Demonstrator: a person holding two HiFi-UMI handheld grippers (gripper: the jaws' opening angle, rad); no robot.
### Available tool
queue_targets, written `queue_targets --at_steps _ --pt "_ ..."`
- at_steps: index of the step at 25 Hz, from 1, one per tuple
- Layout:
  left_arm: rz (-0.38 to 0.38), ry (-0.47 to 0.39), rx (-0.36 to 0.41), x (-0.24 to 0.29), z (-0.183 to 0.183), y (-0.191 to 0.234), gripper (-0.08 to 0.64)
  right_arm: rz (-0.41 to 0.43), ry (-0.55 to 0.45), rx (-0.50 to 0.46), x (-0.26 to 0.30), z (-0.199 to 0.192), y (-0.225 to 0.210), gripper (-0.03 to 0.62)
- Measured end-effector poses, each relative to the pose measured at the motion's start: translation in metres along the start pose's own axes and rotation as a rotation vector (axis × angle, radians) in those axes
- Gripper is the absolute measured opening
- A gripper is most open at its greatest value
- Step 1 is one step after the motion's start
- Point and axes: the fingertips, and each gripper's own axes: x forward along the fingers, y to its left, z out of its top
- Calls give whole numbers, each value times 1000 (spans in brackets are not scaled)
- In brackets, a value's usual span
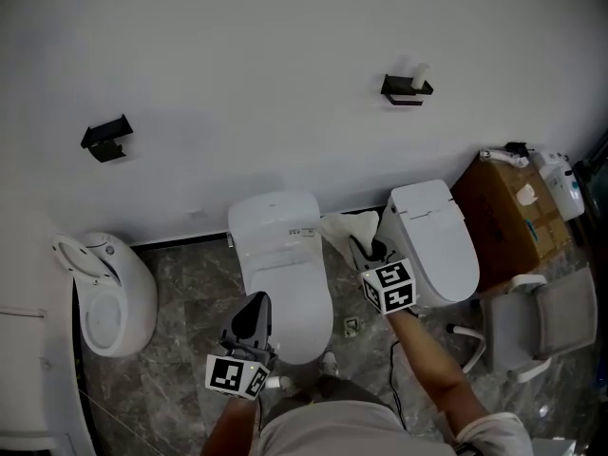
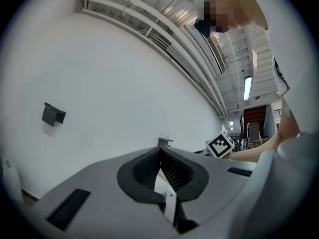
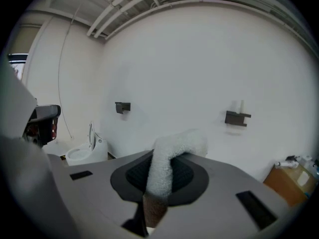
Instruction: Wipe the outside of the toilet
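Three white toilets stand along the wall. The middle toilet (image 1: 280, 264) has its lid down. My left gripper (image 1: 249, 326) hovers over that toilet's front end; in the left gripper view its jaws (image 2: 160, 156) are shut with nothing between them. My right gripper (image 1: 375, 255) is raised in the gap between the middle toilet and the right toilet (image 1: 432, 240). It is shut on a white fluffy cloth (image 1: 350, 228). In the right gripper view the cloth (image 3: 172, 156) sticks up from the jaws and bends over to the right.
A third toilet (image 1: 104, 297) with its lid up stands at the left. A cardboard box (image 1: 508, 217) with a spray bottle (image 1: 560, 183) sits at the right, with a grey chair (image 1: 537, 326) in front. Two dark holders (image 1: 106, 138) (image 1: 407, 87) are on the wall.
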Motion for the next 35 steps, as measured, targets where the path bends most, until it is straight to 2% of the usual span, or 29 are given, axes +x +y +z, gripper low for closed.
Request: queue_targets --at_steps 8,17,25,35 --pt "12 -48 25 -13 43 -4 18 51 -144 -5 -29 75 18 71" --pt "82 -76 54 -27 69 18 18 82 -257 -15 -66 123 20 71" --pt "90 -122 40 -24 90 29 17 104 -350 -15 -102 153 25 71" --pt "103 -149 40 -20 106 39 18 127 -415 -28 -135 169 34 71"
